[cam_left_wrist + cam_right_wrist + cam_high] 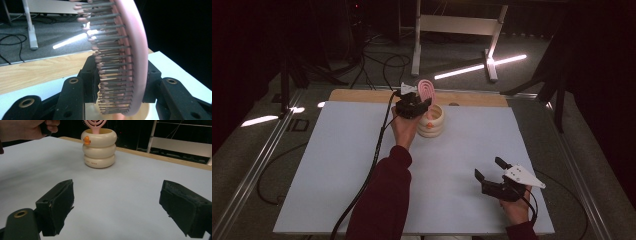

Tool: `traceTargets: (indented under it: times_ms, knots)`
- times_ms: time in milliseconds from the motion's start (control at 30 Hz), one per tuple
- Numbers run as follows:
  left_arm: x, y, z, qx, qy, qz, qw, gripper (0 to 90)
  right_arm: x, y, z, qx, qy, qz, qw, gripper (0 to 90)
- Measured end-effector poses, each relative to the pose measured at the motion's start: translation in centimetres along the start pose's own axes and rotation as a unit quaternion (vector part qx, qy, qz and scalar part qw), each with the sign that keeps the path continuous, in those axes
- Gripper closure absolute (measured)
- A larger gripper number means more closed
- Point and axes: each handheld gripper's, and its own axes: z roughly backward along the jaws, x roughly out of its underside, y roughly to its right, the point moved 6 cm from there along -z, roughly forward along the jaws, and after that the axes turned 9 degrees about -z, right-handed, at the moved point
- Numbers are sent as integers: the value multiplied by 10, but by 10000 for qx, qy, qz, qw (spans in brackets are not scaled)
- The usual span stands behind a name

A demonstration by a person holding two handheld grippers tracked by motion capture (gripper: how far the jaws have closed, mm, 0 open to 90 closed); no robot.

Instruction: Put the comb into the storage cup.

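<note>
A pink hairbrush stands upright with its handle down inside a cream ringed cup at the far middle of the table. My left gripper is shut on the brush head. In the left gripper view one pad presses the bristles and the other the smooth back of the hairbrush. The right gripper view shows the cup with a small orange mark on it, and the brush head rising above its rim. My right gripper rests at the near right with its jaws wide open and nothing between them.
A white mat covers the table, with a wooden strip along the far edge. Beyond it stand a white frame's legs among cables on the floor. The left gripper's cable trails across the mat beside the sleeve.
</note>
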Motion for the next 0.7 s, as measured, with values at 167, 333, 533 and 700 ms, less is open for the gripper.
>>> traceTargets:
  times_ms: [167, 333, 533, 700]
  knots:
    - [6, -8, 2, -67, -52, 75, 9999, 577, 0, -1, -1, -6, -7, 9, 10000, 122]
    - [7, -10, 4, -72, -48, 86, 9999, 576, 1, -1, -1, -13, -6, 13, 10000, 122]
    - [12, -13, 5, -144, -117, 19, 9998, 569, 0, -1, -1, -14, -6, 2, 10000, 122]
    - [15, -12, 6, -162, -172, -112, 9997, 556, 1, -2, -1, -17, -14, 2, 10000, 122]
